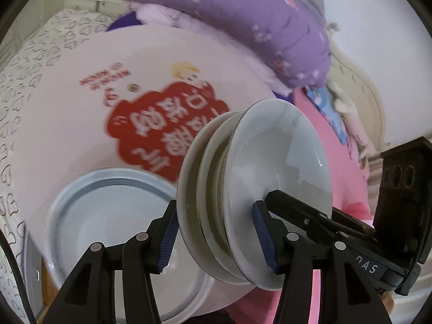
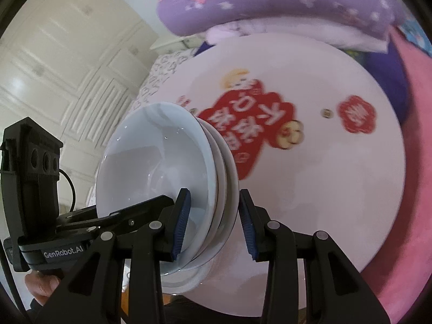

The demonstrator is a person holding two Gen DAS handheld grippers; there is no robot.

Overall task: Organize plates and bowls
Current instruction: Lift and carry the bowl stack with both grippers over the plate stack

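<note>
**Bowl stack carried on edge between both grippers**

Nearest the lens in the left wrist view, the left gripper [image 1: 216, 239] pinches a stack of white bowls [image 1: 251, 189] at lower centre; one blue pad sits against the outermost underside, the other inside the top bowl. The right gripper [image 1: 318, 216] enters from the lower right and bites the same rim. In the right wrist view the right gripper [image 2: 214, 225] holds the stack [image 2: 162, 178] at lower centre: its left pad lies inside the bowl, while its right pad looks just clear of the outer rim, so the firmness of that grip is uncertain. The left gripper [image 2: 129, 216] shows at lower left, a hand [image 2: 40, 283] beneath it.

Behind the stack, a clear-rimmed plate [image 1: 108, 216] lies at lower left on the round pink table [image 2: 324, 189] with its red print. Farther back, purple bedding [image 1: 256, 27] fills the top.

The step looks like transport of the nested bowls, tipped on edge and off the table. Next, both hands must travel together, level the stack, and lower it before releasing.
</note>
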